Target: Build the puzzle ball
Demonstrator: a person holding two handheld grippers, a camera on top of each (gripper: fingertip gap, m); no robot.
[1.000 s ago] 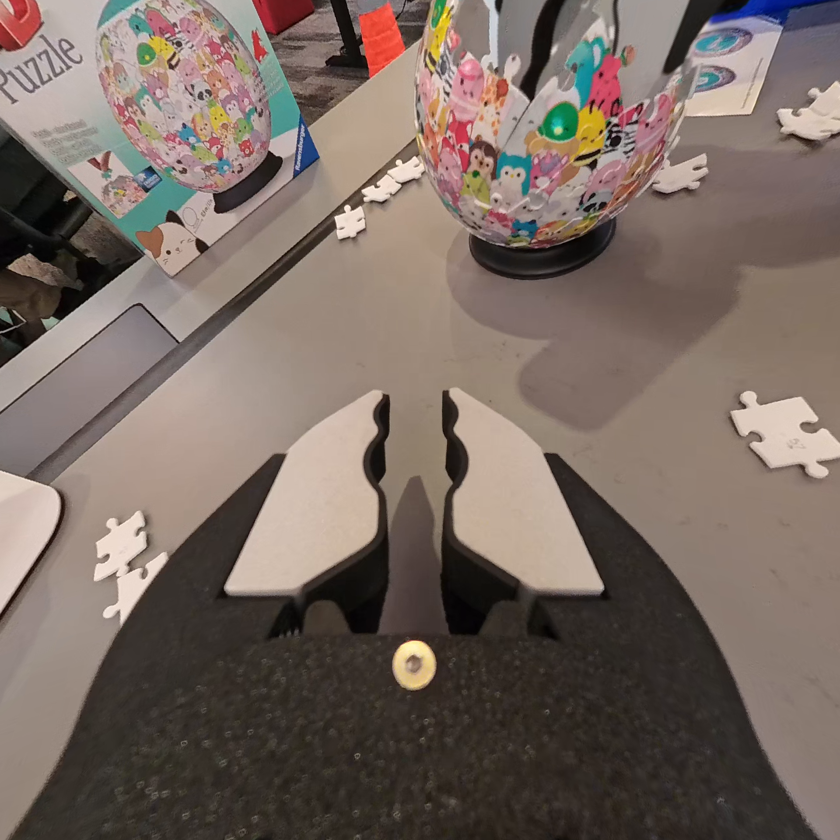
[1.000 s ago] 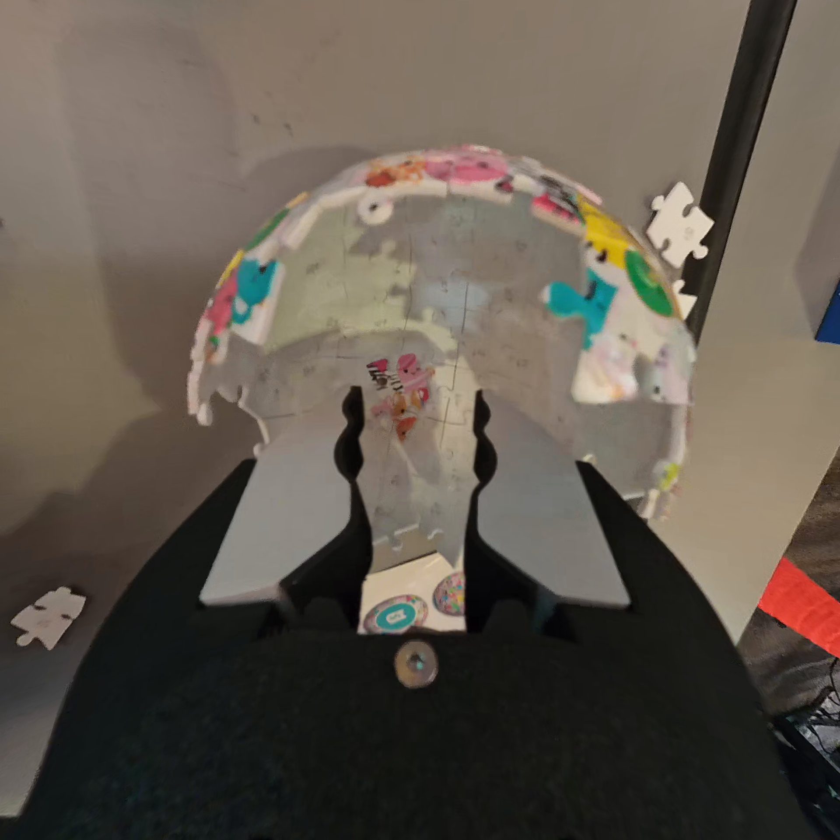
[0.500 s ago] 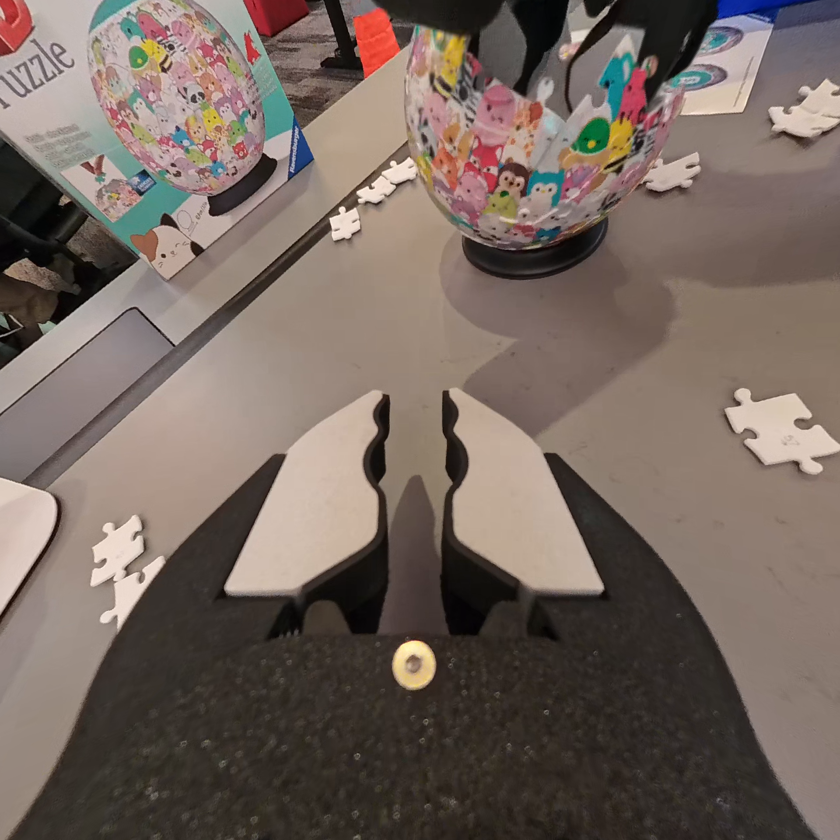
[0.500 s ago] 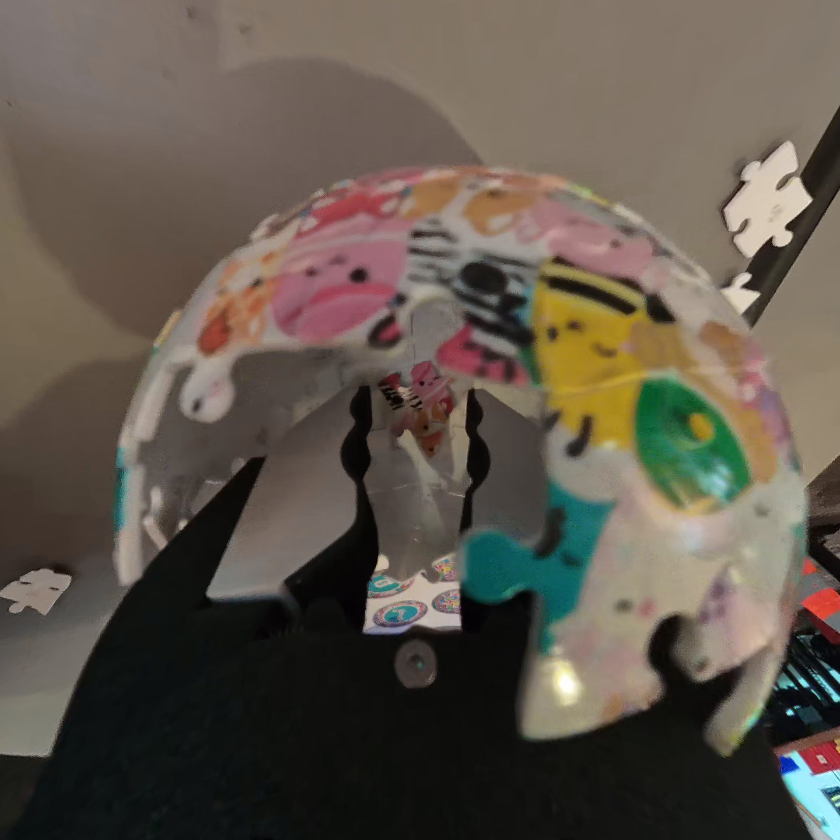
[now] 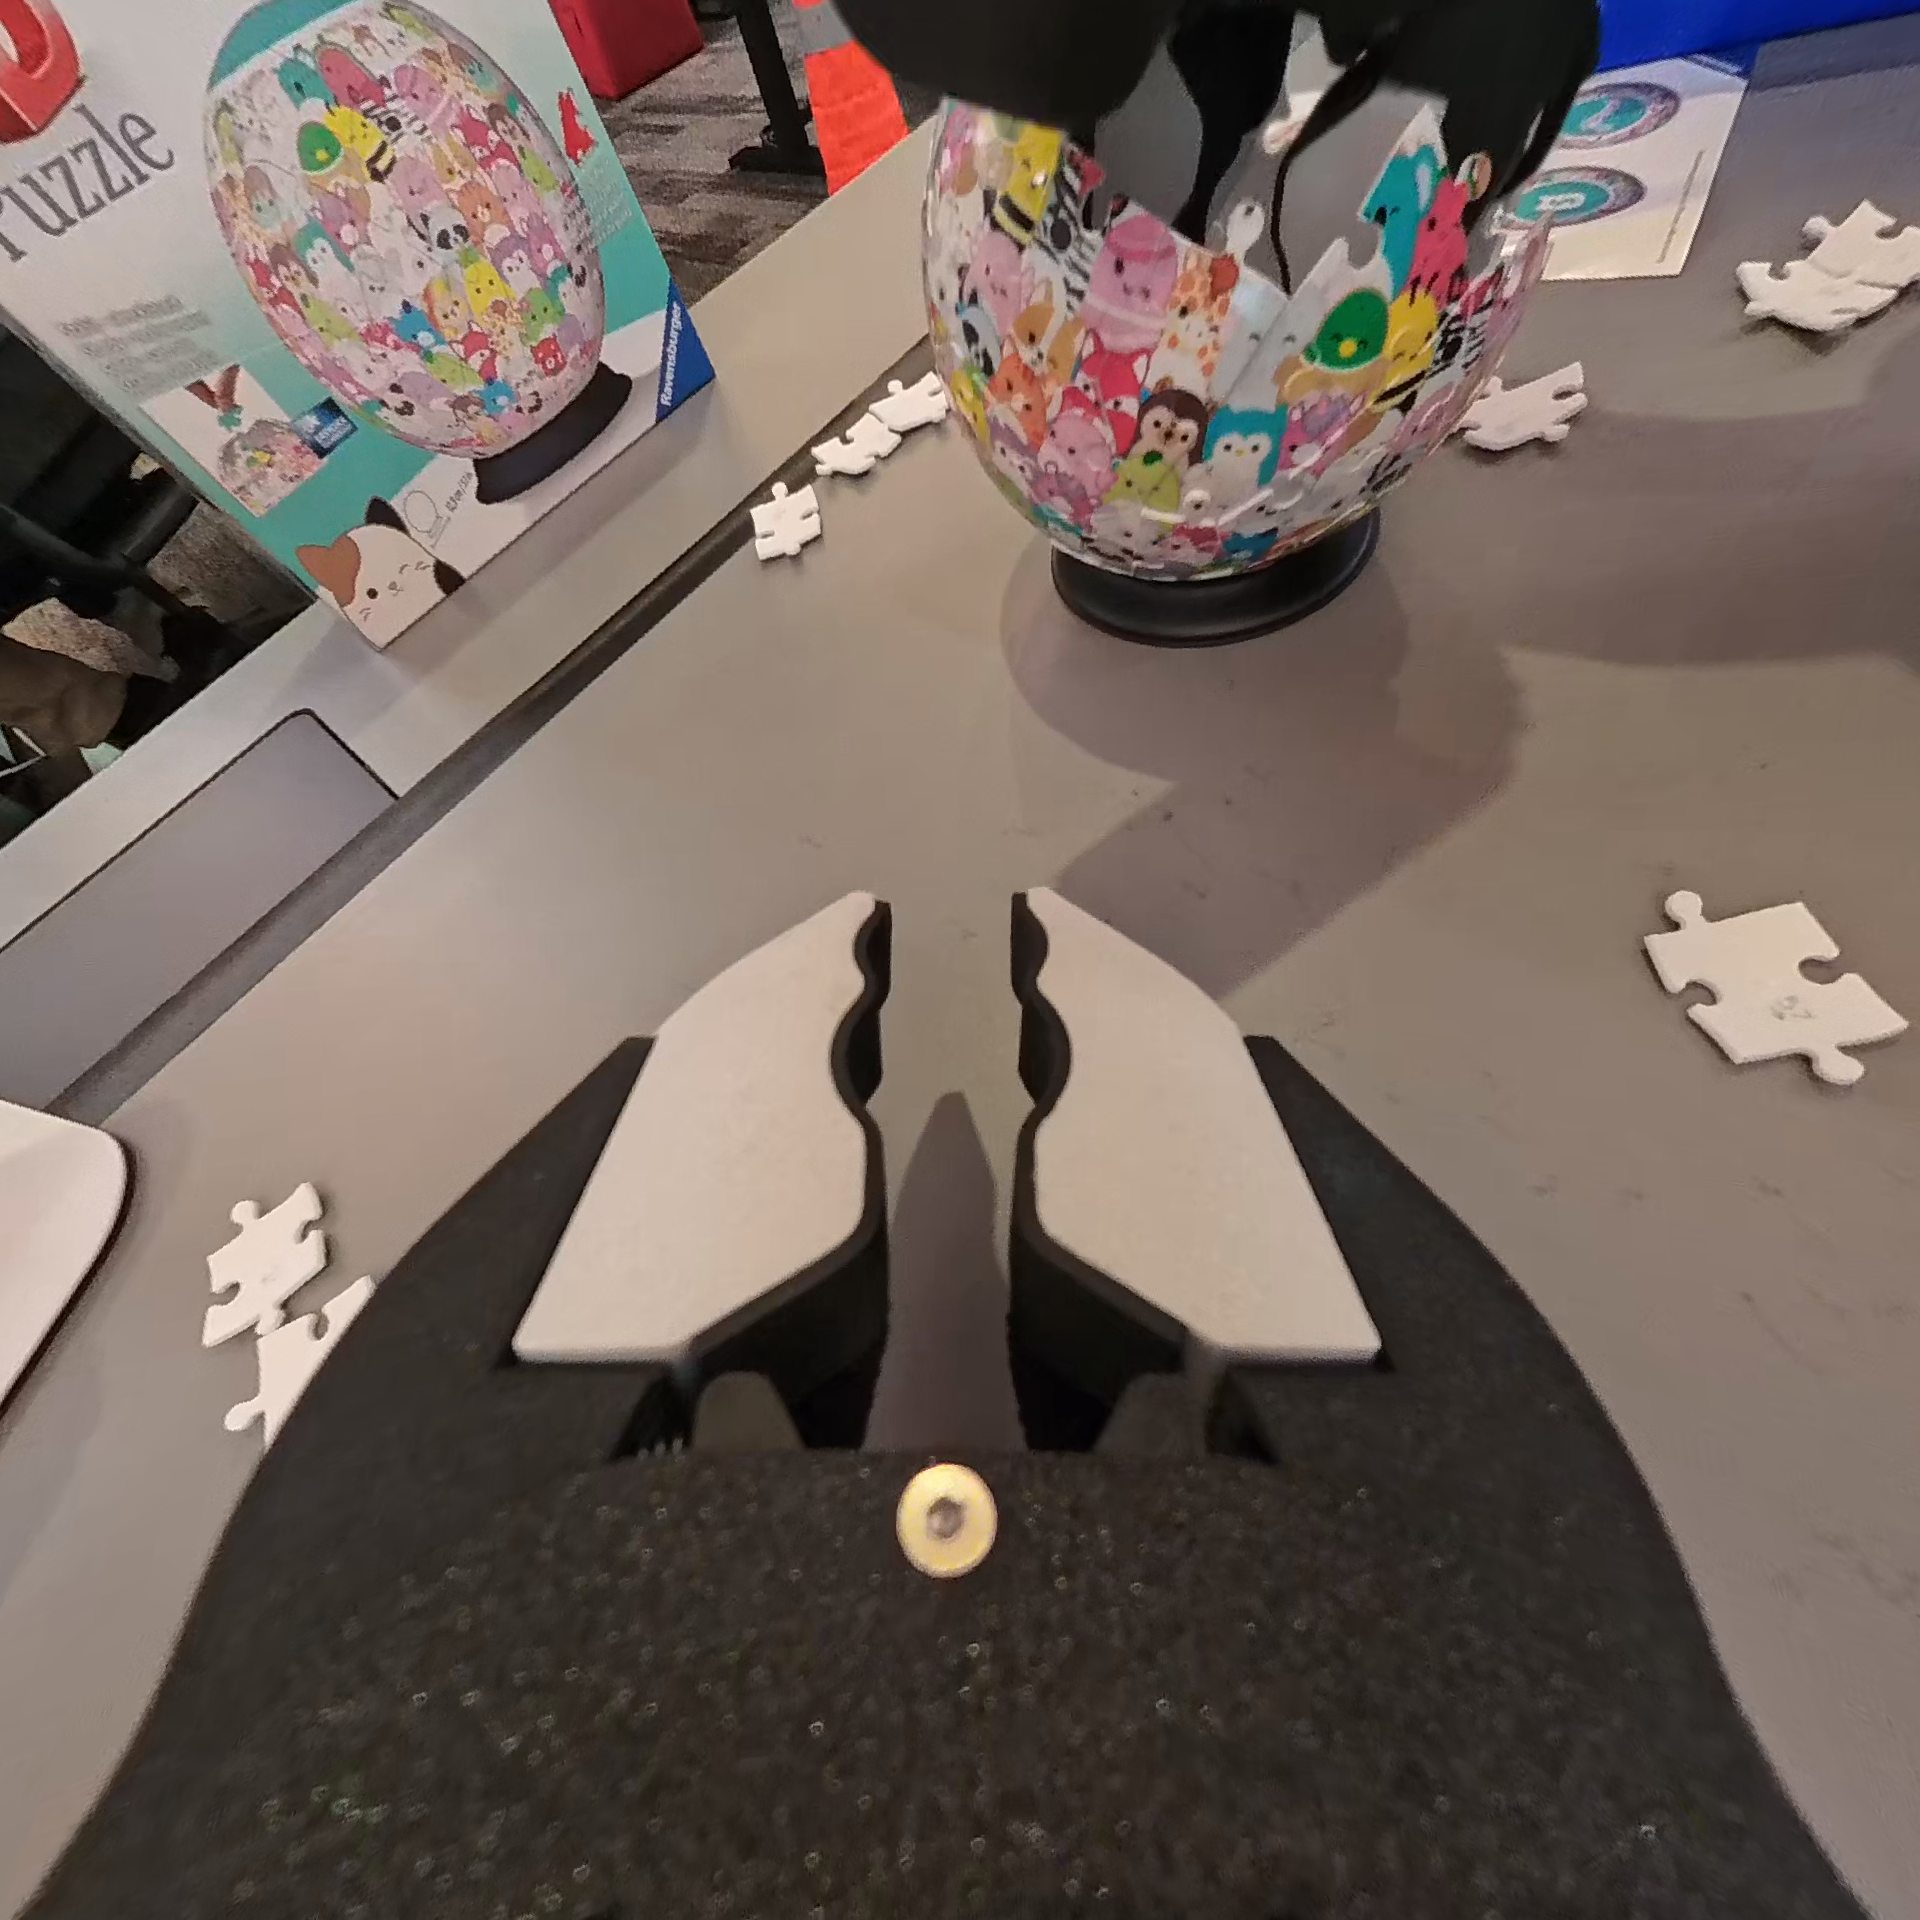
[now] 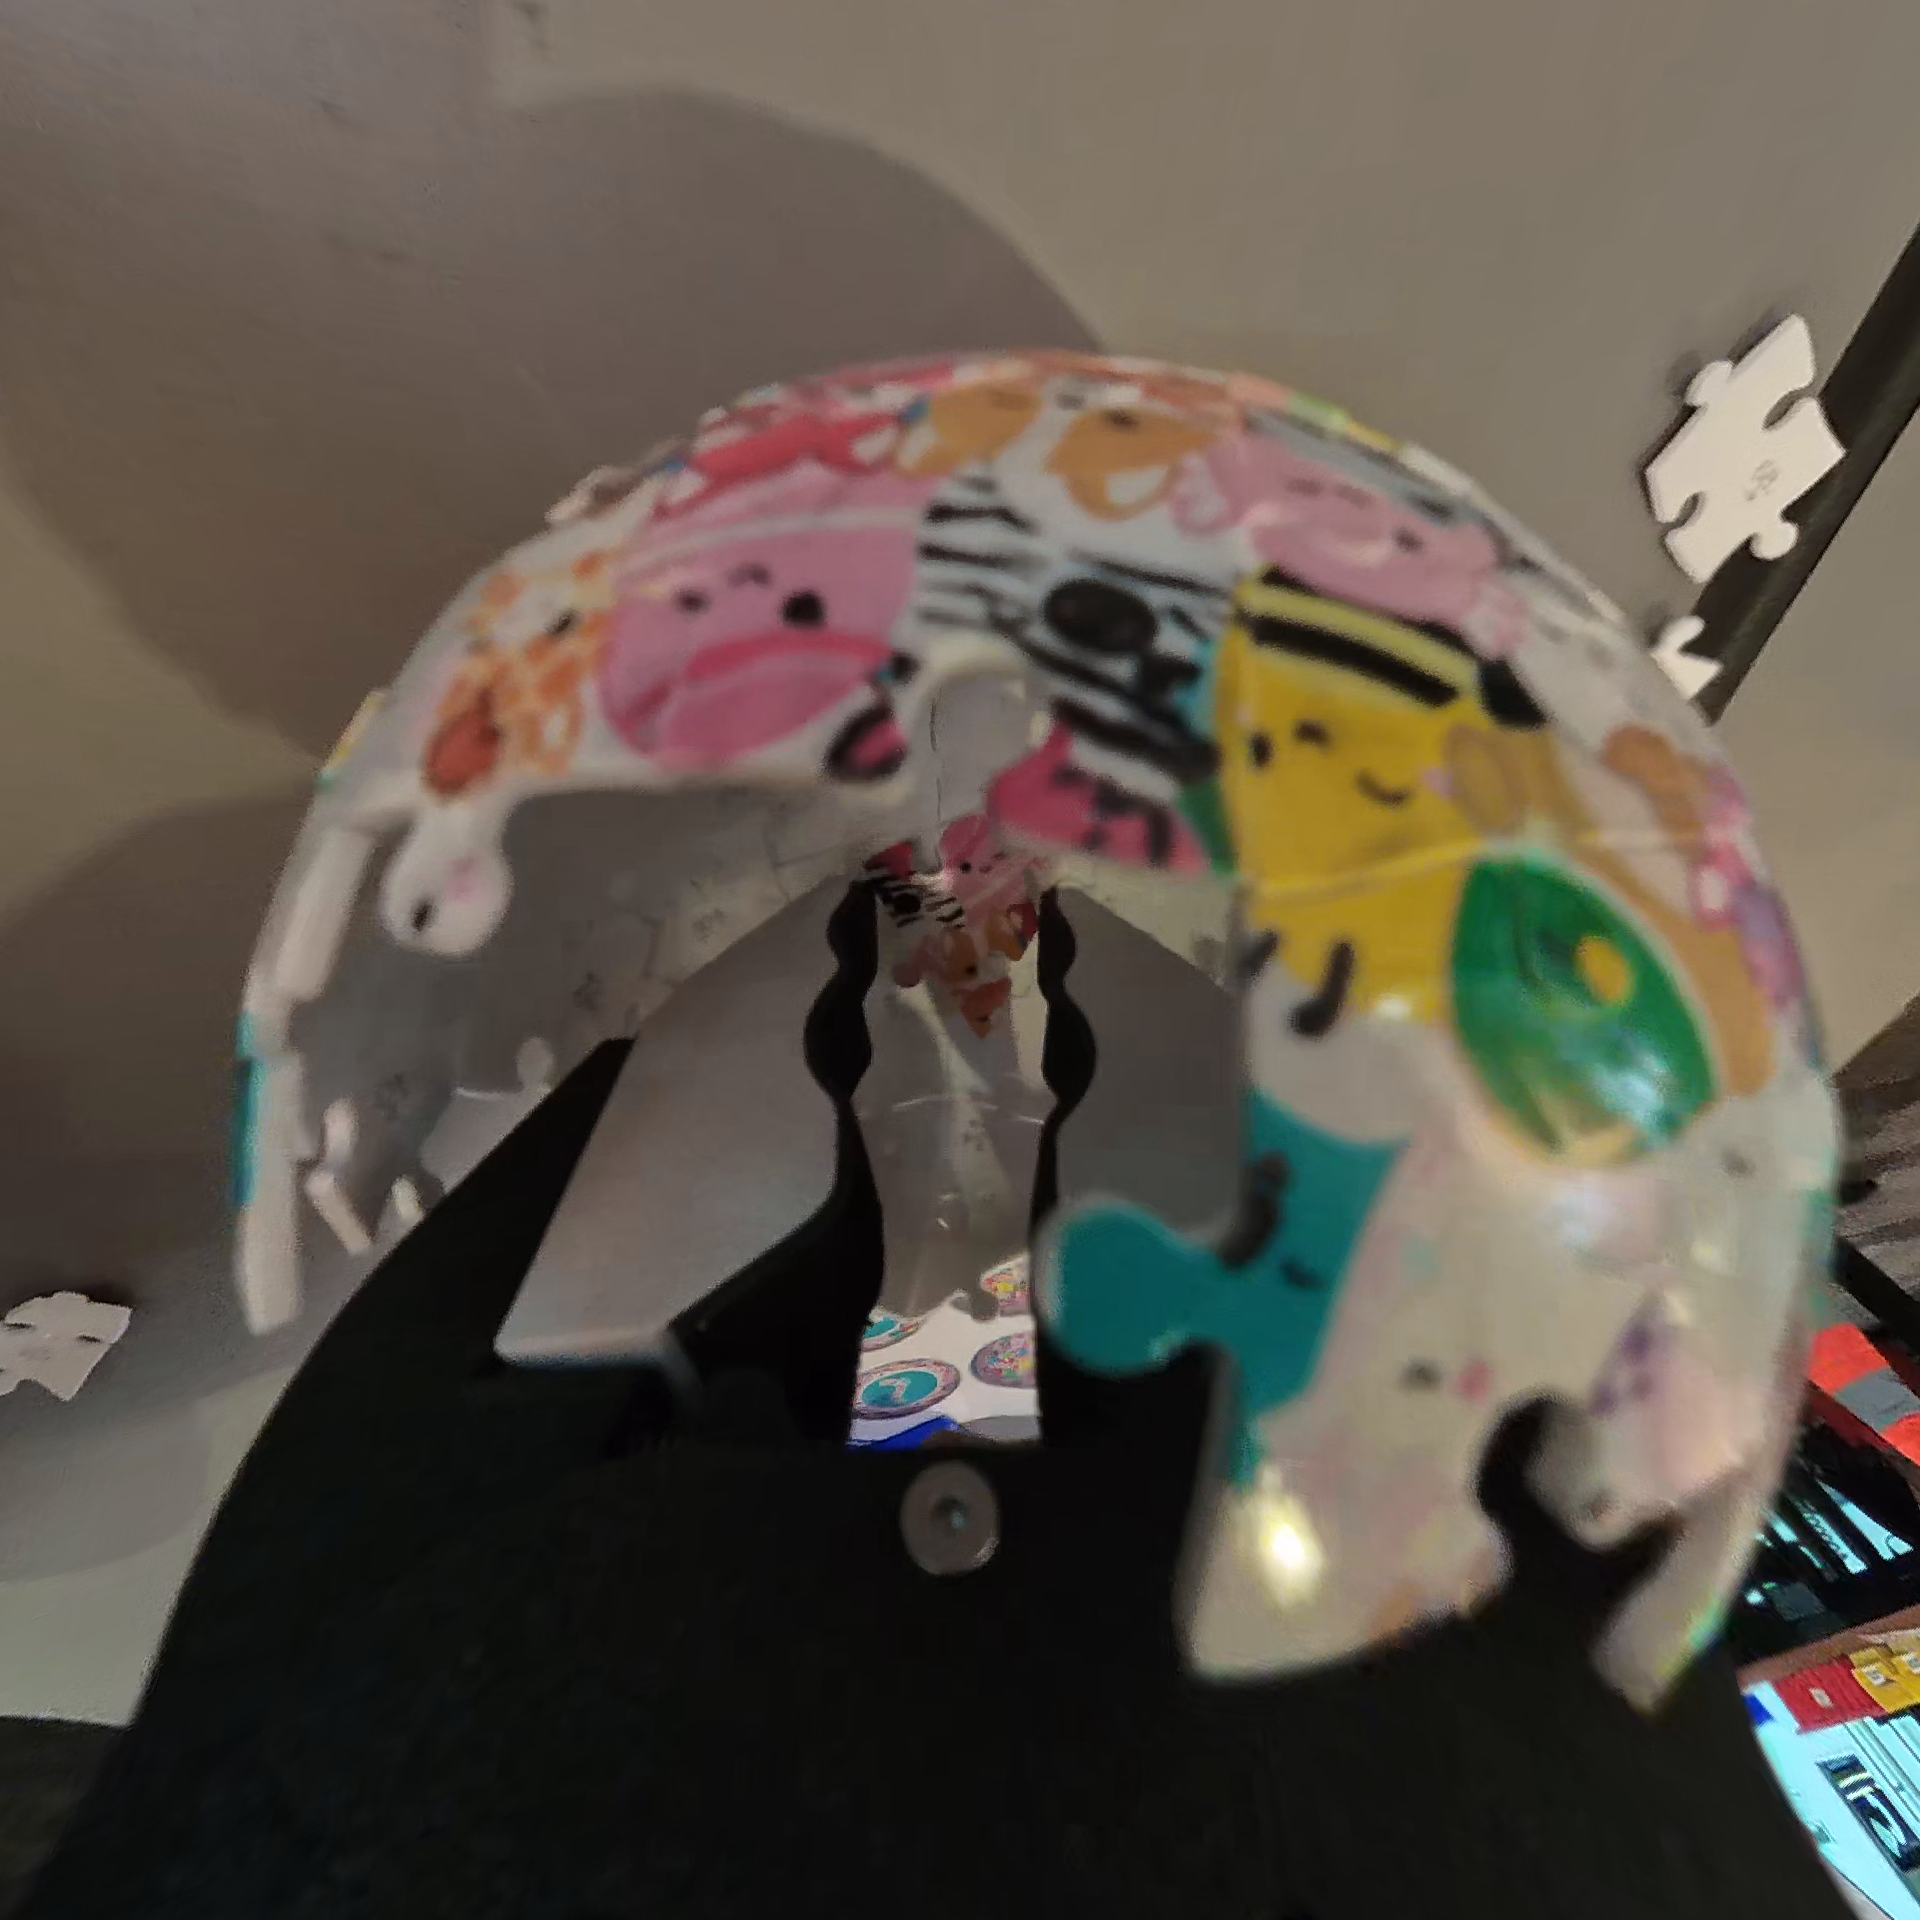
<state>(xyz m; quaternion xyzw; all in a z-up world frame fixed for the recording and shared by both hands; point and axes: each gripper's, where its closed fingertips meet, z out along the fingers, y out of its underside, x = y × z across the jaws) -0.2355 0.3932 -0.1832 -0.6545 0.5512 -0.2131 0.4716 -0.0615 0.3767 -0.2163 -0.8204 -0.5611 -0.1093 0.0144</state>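
— Grey table, one puzzle ball. Where does it sit for you?

— Upper middle of my left wrist view, upright on its one black stand. The top is unfinished, with a jagged rim. One puzzle box stands in the upper left, well apart from it.

— And your two grippers?

— My left gripper hovers low over the table in the lower middle of the frame. Its fingers have a narrow gap between them and hold nothing. My right gripper reaches down into the ball's open top and is clamped on one small coloured piece at its fingertips. That view is blurred, so I cannot tell whether the piece touches the shell.

— Loose pieces, counted?

— All white side up. In the left view there are at least three in a row between box and ball and one just right of the ball. A joined cluster lies in the upper right, too merged to count. A joined pair is at mid right, and two lie at lower left beside my gripper.

— Anything else?

— One printed sheet with round pictures, upper right behind the ball.
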